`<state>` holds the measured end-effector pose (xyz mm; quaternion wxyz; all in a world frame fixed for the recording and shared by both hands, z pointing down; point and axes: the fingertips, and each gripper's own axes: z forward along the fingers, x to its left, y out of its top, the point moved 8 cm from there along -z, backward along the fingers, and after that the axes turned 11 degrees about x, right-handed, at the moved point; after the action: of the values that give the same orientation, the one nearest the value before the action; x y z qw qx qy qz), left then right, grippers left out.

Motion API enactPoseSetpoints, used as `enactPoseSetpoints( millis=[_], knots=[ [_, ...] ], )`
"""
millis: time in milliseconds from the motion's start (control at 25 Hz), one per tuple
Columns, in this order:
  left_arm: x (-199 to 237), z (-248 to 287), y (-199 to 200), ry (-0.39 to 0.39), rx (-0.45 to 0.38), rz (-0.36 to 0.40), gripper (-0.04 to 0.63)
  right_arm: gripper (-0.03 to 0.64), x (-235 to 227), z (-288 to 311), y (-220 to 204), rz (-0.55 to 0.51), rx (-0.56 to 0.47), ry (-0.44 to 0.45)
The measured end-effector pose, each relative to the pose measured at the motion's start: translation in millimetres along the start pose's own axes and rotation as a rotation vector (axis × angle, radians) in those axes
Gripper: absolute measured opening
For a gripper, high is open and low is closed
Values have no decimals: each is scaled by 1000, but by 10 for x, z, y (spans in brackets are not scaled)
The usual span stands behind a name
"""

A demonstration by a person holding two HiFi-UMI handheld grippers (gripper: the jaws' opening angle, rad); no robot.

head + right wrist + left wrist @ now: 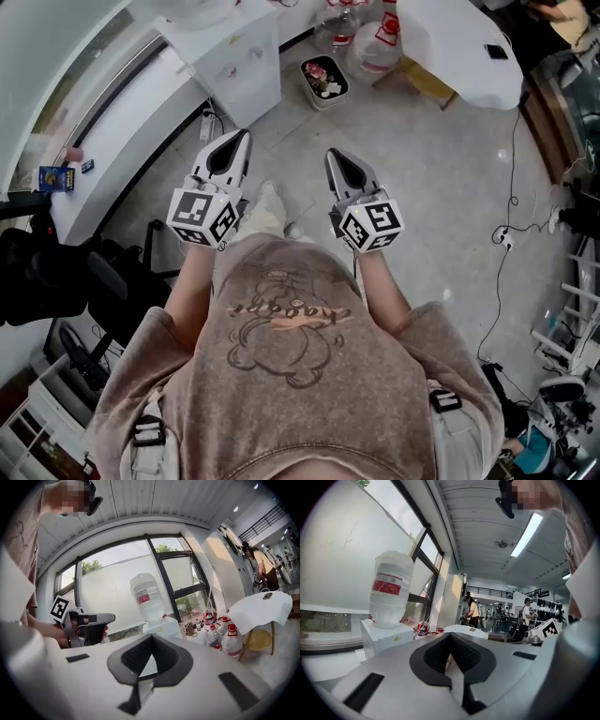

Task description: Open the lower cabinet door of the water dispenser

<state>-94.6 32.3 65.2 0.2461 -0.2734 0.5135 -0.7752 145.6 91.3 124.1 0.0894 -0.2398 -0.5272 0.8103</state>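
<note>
We hold both tongs out ahead of us at about waist height, side by side and pointing nearly level toward the water dispenser (239, 66). The left gripper (243, 138) has its jaws closed tip to tip with nothing between them, and the right gripper (332, 156) is closed and empty in the same way. That makes sense to us, since there is nothing to grasp yet.

The dispenser stands ahead and a little to our left, against the curved window wall, well apart from both tongs, with bare floor (422, 187) in between. A big water bottle (390, 590) sits upside down on its top. From here we see the white cabinet body only. We cannot make out the edge or handle of the lower door, so we judge the task has not yet begun.

A few spare water jugs (375, 42) stand on the floor just right of the dispenser, beside a round table with a white cloth (459, 47). We would likely need to come closer, lower the tongs, and open one pair to catch the door edge.
</note>
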Motion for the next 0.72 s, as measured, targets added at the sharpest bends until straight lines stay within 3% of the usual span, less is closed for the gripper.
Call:
enactPoseSetpoints(
  millis=[360, 720],
  knots=[
    [582, 617, 194, -72, -10, 14, 12, 6, -272, 771, 242, 9, 18, -12],
    [999, 1172, 105, -145, -1, 7, 12, 6, -551, 1358, 229, 10, 23, -40]
  ],
)
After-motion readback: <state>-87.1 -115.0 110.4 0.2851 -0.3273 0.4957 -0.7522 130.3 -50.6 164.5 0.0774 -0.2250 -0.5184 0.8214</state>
